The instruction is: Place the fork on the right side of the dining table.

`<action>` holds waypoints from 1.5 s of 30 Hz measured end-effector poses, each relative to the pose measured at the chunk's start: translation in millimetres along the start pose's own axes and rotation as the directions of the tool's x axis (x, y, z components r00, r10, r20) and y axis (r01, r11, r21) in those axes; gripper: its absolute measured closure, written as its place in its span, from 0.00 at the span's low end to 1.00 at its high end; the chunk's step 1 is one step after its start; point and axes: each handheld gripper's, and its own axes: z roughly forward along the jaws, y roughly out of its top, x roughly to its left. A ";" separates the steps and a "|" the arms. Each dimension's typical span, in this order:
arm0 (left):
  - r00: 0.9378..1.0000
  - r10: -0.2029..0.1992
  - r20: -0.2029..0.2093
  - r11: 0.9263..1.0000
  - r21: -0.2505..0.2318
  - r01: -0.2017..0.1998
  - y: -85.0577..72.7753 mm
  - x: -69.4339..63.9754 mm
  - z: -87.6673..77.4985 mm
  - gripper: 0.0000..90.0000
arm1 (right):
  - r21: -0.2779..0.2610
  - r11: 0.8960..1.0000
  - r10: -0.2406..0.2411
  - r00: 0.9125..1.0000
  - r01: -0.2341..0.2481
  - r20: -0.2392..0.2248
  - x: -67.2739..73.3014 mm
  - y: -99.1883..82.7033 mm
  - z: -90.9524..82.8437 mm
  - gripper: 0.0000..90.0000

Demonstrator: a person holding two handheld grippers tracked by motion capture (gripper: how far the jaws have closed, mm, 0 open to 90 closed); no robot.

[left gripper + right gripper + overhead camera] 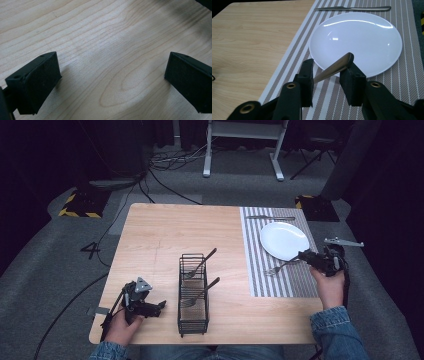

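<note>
A fork (280, 266) lies slanted over the striped placemat (300, 285), just in front of the white plate (284, 240), tines toward the table's middle. My right gripper (303, 255) is shut on its handle. In the right gripper view the fork handle (339, 65) crosses aslant between the jaws of the right gripper (329, 67), its end raised before the plate (354, 42). My left gripper (161, 306) rests low near the front left of the table. It stands open over bare wood in the left gripper view (112, 60), holding nothing.
A black wire caddy (193, 295) stands at the table's middle front with two forks (202, 262) leaning out of it. A knife (270, 217) lies across the placemat's far end beyond the plate. The placemat (402, 75) reaches the right table edge.
</note>
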 end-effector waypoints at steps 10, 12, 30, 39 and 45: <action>1.000 0.000 0.000 1.000 0.000 0.000 0.0 0.0 0.0 0.00 | 0.035 0.999 0.017 1.000 -0.018 0.008 -14.5 -10.1 2.8 0.65; 1.000 0.000 0.000 1.000 0.000 0.000 0.0 0.0 0.0 0.00 | 0.029 0.999 0.025 1.000 -0.025 -0.004 -18.3 -13.4 3.3 0.65; 1.000 0.000 0.000 1.000 0.000 0.000 0.0 0.0 0.0 0.00 | 0.063 0.995 0.080 0.994 -0.075 -0.073 -33.7 -32.3 13.0 0.60; 1.000 0.000 0.001 1.000 -0.001 0.000 0.0 0.0 0.1 0.00 | 0.097 0.990 0.111 0.992 -0.106 -0.056 -42.0 -37.6 18.2 0.57; 1.000 0.000 0.000 1.000 0.000 0.000 0.0 0.0 0.0 0.00 | 0.145 0.979 0.147 0.989 -0.141 -0.031 -52.9 -48.0 24.9 0.56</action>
